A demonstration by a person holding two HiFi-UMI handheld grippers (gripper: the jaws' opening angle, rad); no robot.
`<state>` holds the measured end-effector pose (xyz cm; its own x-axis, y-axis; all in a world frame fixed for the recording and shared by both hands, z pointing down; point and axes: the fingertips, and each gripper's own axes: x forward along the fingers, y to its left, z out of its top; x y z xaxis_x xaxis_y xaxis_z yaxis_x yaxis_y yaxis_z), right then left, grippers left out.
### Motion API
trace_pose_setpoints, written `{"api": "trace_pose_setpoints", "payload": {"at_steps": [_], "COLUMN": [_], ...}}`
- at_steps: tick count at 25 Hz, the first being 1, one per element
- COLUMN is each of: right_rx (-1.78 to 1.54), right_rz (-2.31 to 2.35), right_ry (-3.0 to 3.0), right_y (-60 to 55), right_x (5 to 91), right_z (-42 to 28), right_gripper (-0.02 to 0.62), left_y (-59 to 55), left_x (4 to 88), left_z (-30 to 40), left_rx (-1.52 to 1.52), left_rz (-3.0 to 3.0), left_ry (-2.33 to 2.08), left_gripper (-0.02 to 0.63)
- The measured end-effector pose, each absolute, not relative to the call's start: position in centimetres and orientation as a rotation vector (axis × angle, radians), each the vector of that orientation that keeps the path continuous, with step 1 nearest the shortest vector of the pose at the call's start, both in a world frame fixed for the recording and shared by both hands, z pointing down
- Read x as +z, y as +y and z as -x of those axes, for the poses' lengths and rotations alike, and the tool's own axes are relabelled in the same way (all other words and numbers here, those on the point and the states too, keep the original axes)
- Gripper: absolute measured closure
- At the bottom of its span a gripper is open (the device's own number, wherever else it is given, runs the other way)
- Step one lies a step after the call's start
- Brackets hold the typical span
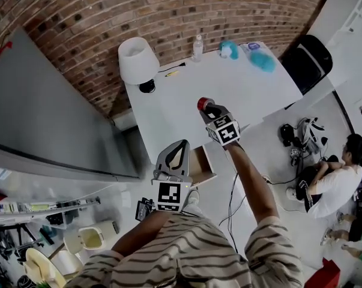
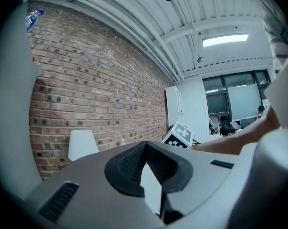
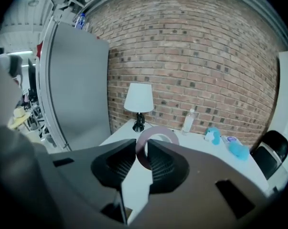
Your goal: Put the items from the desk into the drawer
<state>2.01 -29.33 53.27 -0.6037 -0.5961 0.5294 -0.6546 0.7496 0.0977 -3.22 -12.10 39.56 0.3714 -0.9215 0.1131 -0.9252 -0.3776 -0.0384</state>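
Note:
My right gripper [image 1: 208, 107] hangs above the front part of the white desk [image 1: 259, 95], shut on a reddish roll of tape [image 1: 204, 104]. In the right gripper view the roll [image 3: 159, 131] stands upright as a ring, its near rim pinched between the pads of the right gripper [image 3: 142, 152]. My left gripper [image 1: 176, 153] is lower, in front of the desk's edge and beside the open drawer [image 1: 202, 168]. In its own view the left gripper [image 2: 144, 150] has its tips together and holds nothing. Blue soft items [image 1: 263, 60] and a yellow pen [image 1: 171, 73] lie at the back of the desk.
A white lamp [image 1: 137, 59] and a water bottle [image 1: 197, 45] stand at the desk's back edge against the brick wall. A tall grey cabinet [image 1: 48, 113] fills the left side. A black chair [image 1: 307, 62] stands at the right, and a person [image 1: 334, 182] sits on the floor.

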Motion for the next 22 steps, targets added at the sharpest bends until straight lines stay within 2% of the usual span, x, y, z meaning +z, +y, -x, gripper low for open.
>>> {"api": "trace_pose_setpoints", "payload": {"at_steps": [6,22], "right_rx": [0.257,0.287], "right_rz": [-1.119,-1.407], "right_ry": [-2.504,-2.629], "right_y": [-25.8,-18.6], "right_x": [49.6,42.1], "right_z": [-2.3,-3.1], "right_gripper": [0.515,0.515], "left_y": [-11.4,-9.3], "left_x": [38.5,36.1], "left_z": [3.6,3.2], "left_rx": [0.175,0.112], "left_rz": [-2.583,-2.627], "left_ry": [-1.763,-1.762], "left_gripper": [0.600,0.601]}}
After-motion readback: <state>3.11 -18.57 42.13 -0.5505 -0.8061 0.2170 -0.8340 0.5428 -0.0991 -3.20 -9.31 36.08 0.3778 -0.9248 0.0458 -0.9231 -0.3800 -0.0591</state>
